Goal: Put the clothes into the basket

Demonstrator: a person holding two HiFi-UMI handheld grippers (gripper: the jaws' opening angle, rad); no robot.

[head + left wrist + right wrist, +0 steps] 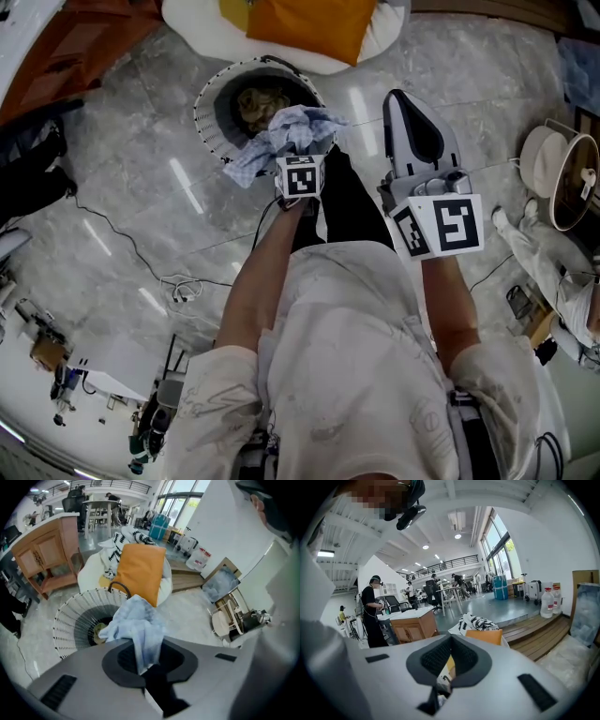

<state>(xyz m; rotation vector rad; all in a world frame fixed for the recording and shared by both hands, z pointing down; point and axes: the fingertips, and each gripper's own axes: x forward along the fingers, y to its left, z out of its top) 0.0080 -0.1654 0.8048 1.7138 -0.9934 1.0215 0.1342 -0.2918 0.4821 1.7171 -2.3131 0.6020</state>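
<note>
A white ribbed basket (208, 98) stands on the grey floor ahead of me, with an olive-tan garment (261, 101) lying inside. My left gripper (298, 150) points steeply down at the basket's near rim, shut on a light blue cloth (295, 131) that bunches over the rim. In the left gripper view the blue cloth (136, 625) rises from between the pads of the left gripper (143, 660), with the basket (70, 620) just beyond. My right gripper (403, 103) hovers to the right of the basket, shut and holding nothing. The right gripper (449, 665) looks out level across the room.
A white cushion with an orange pillow (300, 23) lies just behind the basket. A wooden cabinet (75, 47) stands at the far left. A thin cable (178, 286) trails over the floor on my left. A round white appliance (562, 178) sits at the right.
</note>
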